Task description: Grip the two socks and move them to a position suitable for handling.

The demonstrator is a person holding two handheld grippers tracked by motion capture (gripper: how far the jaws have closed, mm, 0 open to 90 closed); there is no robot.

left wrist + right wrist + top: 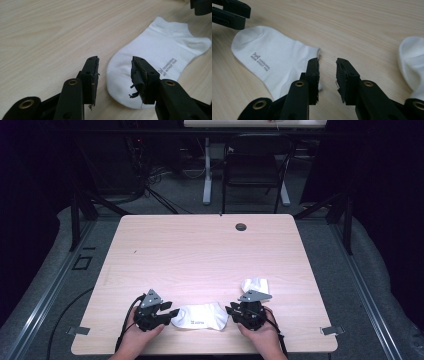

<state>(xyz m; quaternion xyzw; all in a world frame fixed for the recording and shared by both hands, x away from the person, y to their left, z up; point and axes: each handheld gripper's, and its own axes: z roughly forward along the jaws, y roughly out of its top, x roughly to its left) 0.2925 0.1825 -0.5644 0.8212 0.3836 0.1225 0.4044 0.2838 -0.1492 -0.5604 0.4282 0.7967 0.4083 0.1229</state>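
Where both claws gape, sock (200, 317) between.

Both hands enter from the bottom edge of the high view, each wrapped around a tool. The left tool (175, 312) sits at lower left of centre, pointing right with its jaws parted. The right tool (228, 310) sits at lower right of centre, pointing left, jaws likewise apart. The two tools face each other, their tips well apart, both held low.
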